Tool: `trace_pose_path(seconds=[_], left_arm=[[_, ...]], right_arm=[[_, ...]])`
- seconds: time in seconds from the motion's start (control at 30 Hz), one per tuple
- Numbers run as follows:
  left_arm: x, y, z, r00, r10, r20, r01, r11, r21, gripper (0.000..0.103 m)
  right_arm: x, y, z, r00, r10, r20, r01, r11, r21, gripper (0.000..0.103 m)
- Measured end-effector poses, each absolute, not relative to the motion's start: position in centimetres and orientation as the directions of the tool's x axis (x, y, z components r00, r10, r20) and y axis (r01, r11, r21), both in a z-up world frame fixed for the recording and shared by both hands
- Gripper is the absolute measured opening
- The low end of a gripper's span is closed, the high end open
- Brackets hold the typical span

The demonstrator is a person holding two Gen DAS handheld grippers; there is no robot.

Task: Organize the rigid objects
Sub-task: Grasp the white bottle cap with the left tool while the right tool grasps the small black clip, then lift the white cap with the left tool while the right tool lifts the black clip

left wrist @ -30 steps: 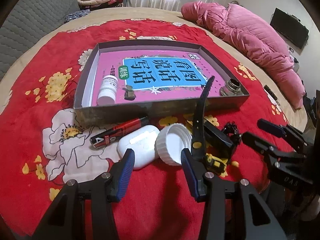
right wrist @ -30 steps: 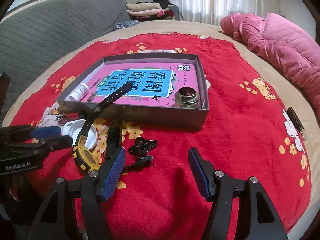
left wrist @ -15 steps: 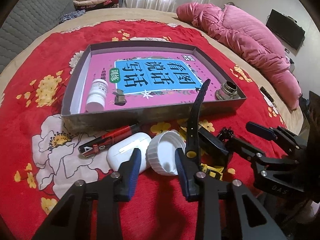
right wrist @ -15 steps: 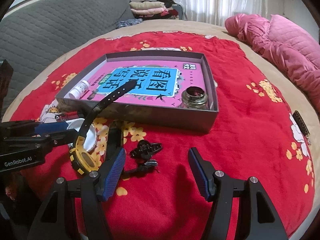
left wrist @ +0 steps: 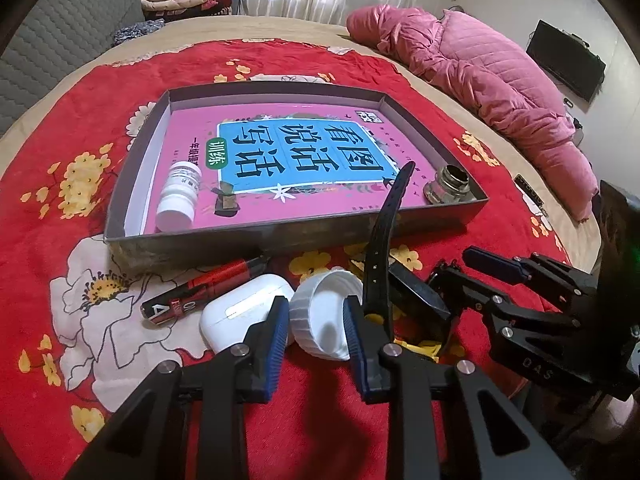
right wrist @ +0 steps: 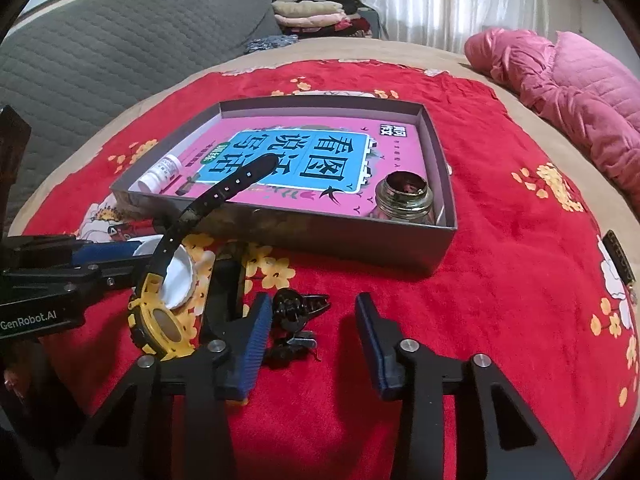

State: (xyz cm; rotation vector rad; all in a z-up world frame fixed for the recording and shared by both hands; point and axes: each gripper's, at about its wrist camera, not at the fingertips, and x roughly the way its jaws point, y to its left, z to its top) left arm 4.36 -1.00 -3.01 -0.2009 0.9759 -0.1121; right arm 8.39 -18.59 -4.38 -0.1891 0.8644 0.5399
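**Box part filled, five things left on the blanket**

The grey box (left wrist: 132, 184) on the red blanket (left wrist: 60, 208) already holds a book (left wrist: 304, 152), a white pill bottle (left wrist: 180, 196), a glass jar (right wrist: 404, 200) and a small dark clip (left wrist: 226, 202). Outside, near its front wall, lie a yellow watch (right wrist: 160, 328), white earbud case (left wrist: 240, 312), red marker (left wrist: 208, 286), white cap (left wrist: 324, 320) and black hair clip (right wrist: 298, 312). The left gripper (left wrist: 316, 320) brackets the cap, jaws narrowed about it, apparently closing. The right gripper (right wrist: 310, 332) is wide and empty over the hair clip.
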Motion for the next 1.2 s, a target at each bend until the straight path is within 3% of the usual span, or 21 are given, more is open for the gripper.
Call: trace_pose_path(seconds=[0.17,0.33,0.6,1.2], left_arm=[[4.5,-1.1,-3.1,0.555,-0.178,-0.813,0.000,0.977,-0.215,0.026],[4.6,-1.3,-3.2,0.555,-0.166,-0.815,0.004,0.980,-0.197,0.025],[4.9,-1.1,-3.4,0.557,-0.146,-0.818,-0.013,0.983,-0.184,0.015],[4.8,-0.4,-3.2,0.579,-0.134,-0.804,-0.026,0.983,-0.183,0.010]], right_arm=[[8.6,-18.4,-4.7,0.518,0.380,-0.767,-0.543,0.838,0.048,0.033],[8.6,-17.9,-4.9,0.518,0.381,-0.766,-0.560,0.828,0.033,0.032],[9.1,-18.1,-4.9,0.521,0.406,-0.751,-0.557,0.828,0.061,0.017],[9.2,-19.5,-4.4,0.527,0.424,-0.737,-0.525,0.844,0.111,0.016]])
